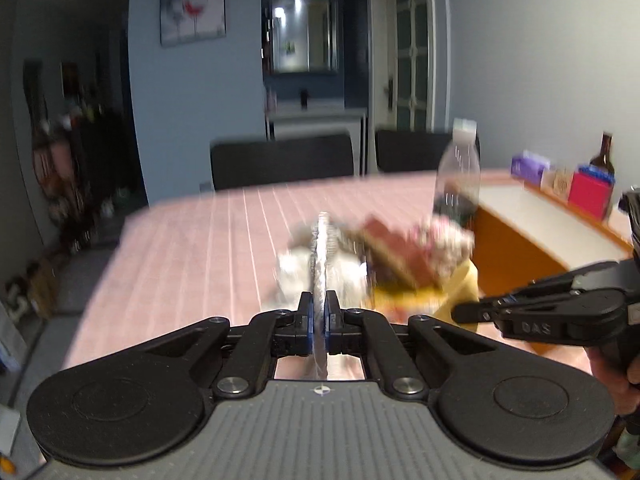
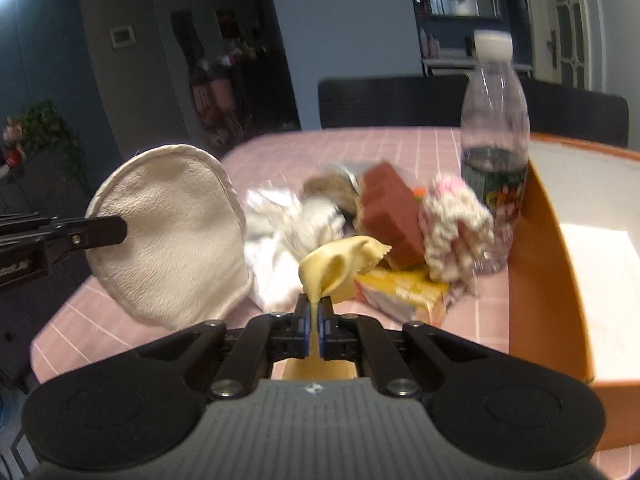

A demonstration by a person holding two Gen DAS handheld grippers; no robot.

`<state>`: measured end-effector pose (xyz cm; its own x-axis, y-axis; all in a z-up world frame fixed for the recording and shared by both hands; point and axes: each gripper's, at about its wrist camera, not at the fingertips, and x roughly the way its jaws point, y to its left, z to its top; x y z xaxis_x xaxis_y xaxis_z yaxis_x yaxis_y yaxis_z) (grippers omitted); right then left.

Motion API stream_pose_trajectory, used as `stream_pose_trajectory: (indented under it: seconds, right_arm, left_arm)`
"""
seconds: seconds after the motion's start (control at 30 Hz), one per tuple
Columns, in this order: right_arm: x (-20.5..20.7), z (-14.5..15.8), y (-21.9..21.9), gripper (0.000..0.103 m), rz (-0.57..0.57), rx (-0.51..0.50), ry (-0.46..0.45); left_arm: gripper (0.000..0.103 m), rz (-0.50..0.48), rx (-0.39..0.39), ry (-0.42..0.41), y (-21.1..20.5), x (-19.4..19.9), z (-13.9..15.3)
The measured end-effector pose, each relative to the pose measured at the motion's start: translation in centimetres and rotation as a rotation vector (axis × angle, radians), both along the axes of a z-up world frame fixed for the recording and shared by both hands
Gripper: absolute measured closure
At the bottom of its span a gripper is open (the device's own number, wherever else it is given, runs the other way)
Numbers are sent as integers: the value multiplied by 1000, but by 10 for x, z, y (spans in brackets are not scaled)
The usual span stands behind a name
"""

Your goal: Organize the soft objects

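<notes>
Left gripper point(image 1: 319, 312) pinches round white pad point(image 2: 168, 236) by its edge, frame center; right gripper point(image 2: 316, 312) pinches yellow cloth point(image 2: 336, 264), lower center. Both look light, floppy, likely best held at a rim or fold. Behind them: soft pile with brown sponge point(image 2: 394, 216), fluffy cloth point(image 2: 456, 232). Bottle point(image 2: 494, 140) stands before orange box point(image 2: 536, 280), right; could tip.

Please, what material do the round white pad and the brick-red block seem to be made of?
Round white pad: probably soft cloth, matte, with a stitched rim and a slightly napped face. Brick-red block: looks like sponge or foam, matte, with a fine-grained surface and blunt edges; blur leaves this uncertain.
</notes>
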<state>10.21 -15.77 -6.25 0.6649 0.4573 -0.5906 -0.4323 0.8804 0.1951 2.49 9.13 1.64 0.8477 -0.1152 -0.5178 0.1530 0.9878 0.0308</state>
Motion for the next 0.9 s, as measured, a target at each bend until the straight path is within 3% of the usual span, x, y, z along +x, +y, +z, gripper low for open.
stream_pose_trajectory:
  seconds: [0.1,0.2,0.27,0.3,0.33,0.37,0.47,0.63,0.77,0.9]
  right_arm:
    - [7,-25,4,99,-22,-51,53]
    - [8,-40,4,96,-33,-70,75]
    - [8,-45,3,77,-34,-80,74]
    - [9,-46,3,59,-30,-81,66]
    - [8,-46,3,46,-23,-83,56]
    - [8,-47,3,42,-14,-89,46]
    - [8,-51,9,36,12,-152,24]
    - [12,-67,12,34,28,-215,47]
    - [12,-69,11,38,26,-210,13]
    - [9,-69,15,56,51,-216,-12]
  left_arm:
    - [96,0,-10,73,-3,9,-25]
    - [85,13,-22,118,-2,15,-41]
    - [66,17,9,129,-5,16,-50]
    - [59,9,20,137,-7,18,-54]
    - [40,-3,22,143,-9,19,-58]
    - [29,-16,18,147,-12,19,-63]
    - [22,-51,-3,179,-18,24,-78]
    - [19,-51,-43,214,-21,36,-93]
    - [26,-58,-138,247,-15,43,-100]
    - [40,-69,-233,278,-11,47,-108]
